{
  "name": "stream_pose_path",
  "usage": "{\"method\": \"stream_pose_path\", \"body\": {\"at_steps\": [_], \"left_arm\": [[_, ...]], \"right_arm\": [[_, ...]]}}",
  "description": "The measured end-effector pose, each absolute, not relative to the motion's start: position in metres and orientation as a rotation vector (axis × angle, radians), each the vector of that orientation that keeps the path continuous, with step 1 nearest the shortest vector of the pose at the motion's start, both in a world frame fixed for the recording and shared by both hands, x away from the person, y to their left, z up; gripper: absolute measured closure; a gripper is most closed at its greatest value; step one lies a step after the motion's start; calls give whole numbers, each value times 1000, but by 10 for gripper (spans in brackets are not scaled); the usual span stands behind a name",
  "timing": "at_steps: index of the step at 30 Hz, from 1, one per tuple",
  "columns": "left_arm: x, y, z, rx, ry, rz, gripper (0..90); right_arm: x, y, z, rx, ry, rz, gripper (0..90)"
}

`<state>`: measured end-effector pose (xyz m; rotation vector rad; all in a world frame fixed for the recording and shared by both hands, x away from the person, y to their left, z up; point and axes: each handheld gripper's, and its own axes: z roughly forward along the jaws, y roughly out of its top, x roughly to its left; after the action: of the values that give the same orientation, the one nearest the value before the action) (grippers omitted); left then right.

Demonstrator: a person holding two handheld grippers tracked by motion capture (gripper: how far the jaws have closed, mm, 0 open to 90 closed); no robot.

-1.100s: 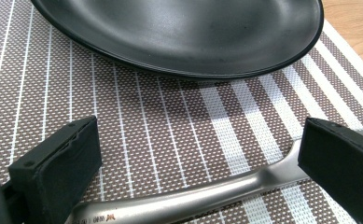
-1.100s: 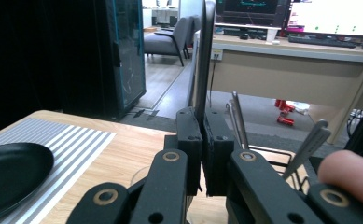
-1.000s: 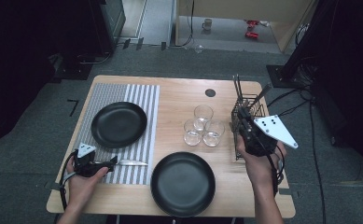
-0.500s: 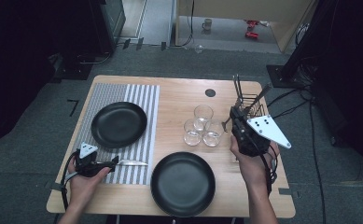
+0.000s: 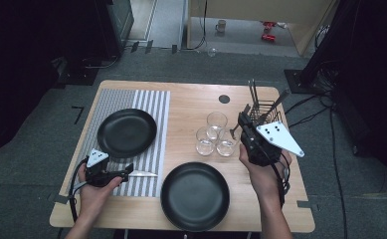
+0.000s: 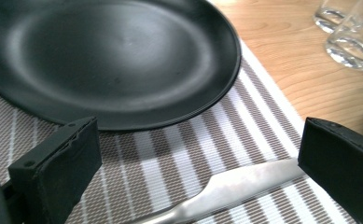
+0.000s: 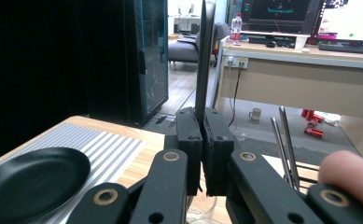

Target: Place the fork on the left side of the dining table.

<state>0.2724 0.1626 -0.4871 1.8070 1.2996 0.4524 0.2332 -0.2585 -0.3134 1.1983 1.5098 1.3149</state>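
A silver knife [image 5: 144,174] [image 6: 244,182] lies flat on the striped placemat [image 5: 151,104], just in front of the near black plate [image 5: 127,132] [image 6: 114,60]. My left gripper [image 5: 124,172] [image 6: 198,154] is open, low over the mat, its jaws standing wide on either side of the knife's blade. My right gripper [image 5: 241,123] [image 7: 202,116] is shut on a thin dark piece of cutlery [image 7: 205,56] that stands upright from the jaws. It hovers between the wire cutlery holder [image 5: 266,113] and three drinking glasses [image 5: 217,121].
A second black plate [image 5: 195,195] sits at the table's front middle. The holder at the right edge keeps several utensils [image 7: 284,140]. A round grommet [image 5: 224,98] marks the far side of the wooden table [image 5: 191,102]. Cables trail off the right edge.
The right gripper has drifted a little left, away from the holder and toward the glasses, with the cutlery in it. The left gripper has shifted slightly; the knife stays on the mat.
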Motion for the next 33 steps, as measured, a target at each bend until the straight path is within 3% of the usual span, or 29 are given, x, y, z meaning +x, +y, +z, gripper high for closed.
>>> {"method": "stream_pose_path", "body": {"at_steps": [33], "left_arm": [[283,108,-456,1819,1136,468,0]], "right_arm": [[237,-214,-315,1150,1586,1385,875]]}}
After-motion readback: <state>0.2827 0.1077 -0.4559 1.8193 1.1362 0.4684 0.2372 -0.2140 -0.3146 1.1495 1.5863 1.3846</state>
